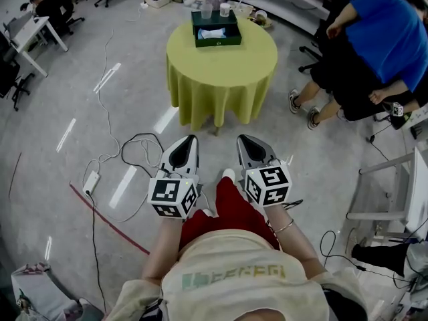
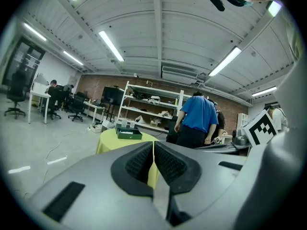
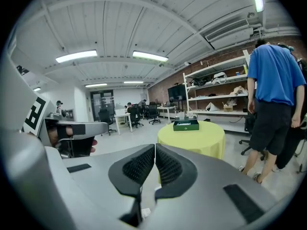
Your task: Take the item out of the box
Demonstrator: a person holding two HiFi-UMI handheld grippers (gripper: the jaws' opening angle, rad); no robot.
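Yellow cloth (image 1: 221, 79) over the table, glossy floor (image 1: 60, 99), ribbed matt fingers (image 2: 139, 164).

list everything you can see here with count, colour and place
round table with cloth: one, yellow-green, mid-floor, ahead of the person
open rectangular box: one, dark green, far side of the tabletop
item in the box: one, pale, inside the box
cups: two, one clear and one white, behind the box
bystander in a blue shirt: one, right of the table
power strip with cables: one, white, floor at left
left gripper: one, grey, fingers shut, empty
right gripper: one, grey, fingers shut, empty
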